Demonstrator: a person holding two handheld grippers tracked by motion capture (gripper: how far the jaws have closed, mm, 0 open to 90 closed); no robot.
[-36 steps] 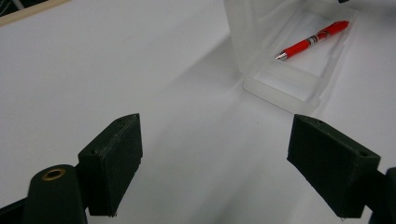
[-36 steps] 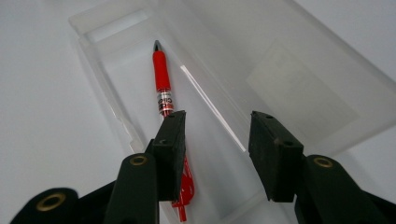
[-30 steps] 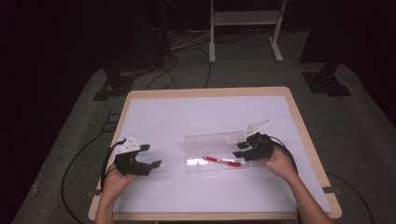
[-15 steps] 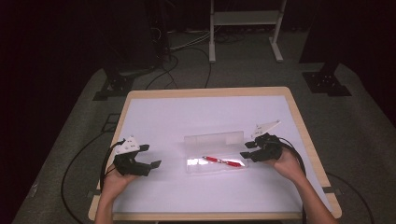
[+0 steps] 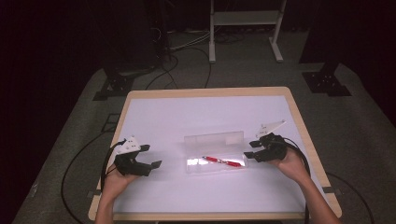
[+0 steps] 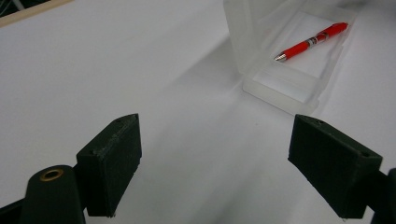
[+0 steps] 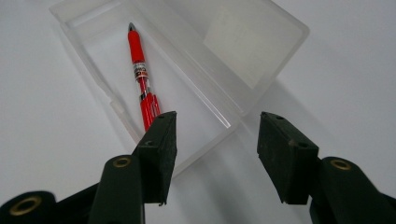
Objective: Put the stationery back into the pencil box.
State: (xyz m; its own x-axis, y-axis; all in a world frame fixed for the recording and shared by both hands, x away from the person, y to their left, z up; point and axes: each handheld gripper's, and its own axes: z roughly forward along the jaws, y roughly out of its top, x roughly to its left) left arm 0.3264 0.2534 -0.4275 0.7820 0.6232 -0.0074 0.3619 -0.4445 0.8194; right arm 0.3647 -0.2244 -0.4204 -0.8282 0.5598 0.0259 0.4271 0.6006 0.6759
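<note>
A clear plastic case lies open mid-table, its lid folded back on the far side. A red pen rests inside the tray. My right gripper sits just off the case's right end. Its jaws have just been opening and stand apart with nothing pressed between them. In the right gripper view, my right gripper looks along the pen over the tray's near corner. My left gripper rests open, well left of the case. In its view the left gripper faces the case and pen.
The white table top has a wooden edge all round. Cables trail from both grippers off the table's sides. Dark floor with stand feet and cables lies beyond the far edge.
My right gripper has drawn back to the right, away from the case's end, and its jaws stand wider apart. The left gripper, case and pen have not moved.
</note>
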